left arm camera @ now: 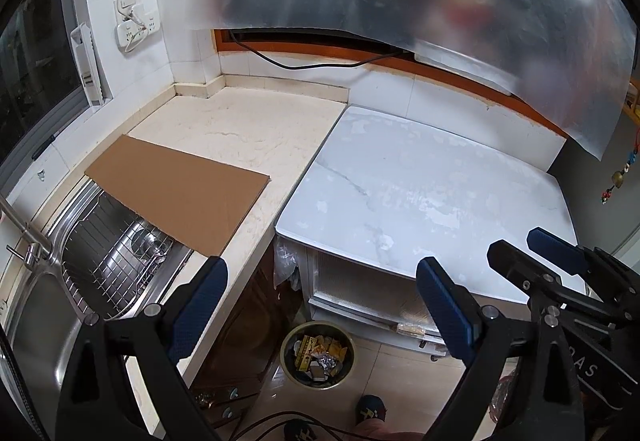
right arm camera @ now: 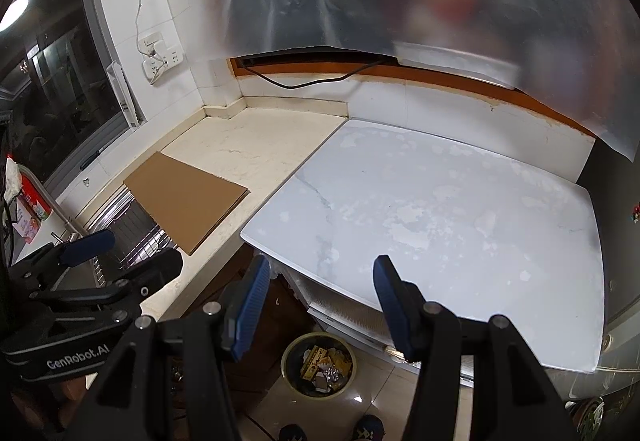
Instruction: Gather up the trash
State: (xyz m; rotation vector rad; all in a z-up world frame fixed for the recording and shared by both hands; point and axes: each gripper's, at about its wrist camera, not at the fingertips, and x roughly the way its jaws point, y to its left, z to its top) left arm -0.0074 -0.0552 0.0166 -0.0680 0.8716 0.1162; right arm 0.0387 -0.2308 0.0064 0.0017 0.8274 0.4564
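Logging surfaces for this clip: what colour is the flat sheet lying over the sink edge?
Plain brown cardboard sheet, clearest in the left wrist view.

A white marble-patterned tabletop, its surface mottled with pale patches, butts against a beige stone counter at its nine o'clock side. A flat sheet of brown cardboard lies on the counter, its lower corner overhanging a steel sink fitted with a wire rack. On the tiled floor at six o'clock stands a round trash bin holding wrappers and scraps.
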